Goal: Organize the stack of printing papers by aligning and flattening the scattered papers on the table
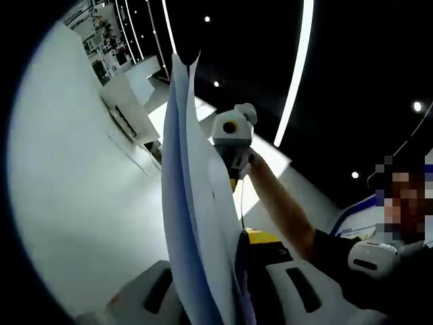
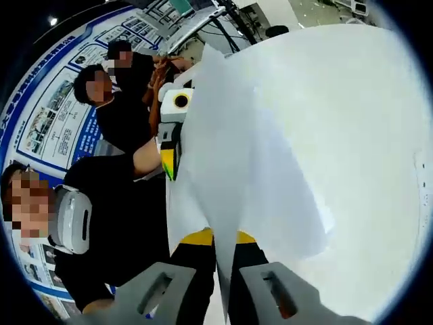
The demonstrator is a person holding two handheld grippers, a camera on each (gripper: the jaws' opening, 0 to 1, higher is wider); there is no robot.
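A thin stack of white printing papers [image 1: 196, 203] is lifted off the white table [image 1: 81, 203] and seen edge-on, rising between my left gripper's jaws. My left gripper [image 1: 223, 294] is shut on the stack's near edge. The right gripper [image 1: 233, 139] grips the stack further up, with a person's forearm behind it. In the right gripper view the same papers [image 2: 264, 149] fan out broadly above my right gripper [image 2: 226, 284], which is shut on their lower edge. The left gripper [image 2: 172, 128] holds the sheets' left side. The table [image 2: 379, 169] lies behind the papers.
A person in black [image 2: 128, 223] stands close on the left, with others behind in front of a poster wall [image 2: 54, 122]. White counters and shelves [image 1: 125, 101] stand beyond the table's far end. Ceiling light strips [image 1: 298, 68] run overhead.
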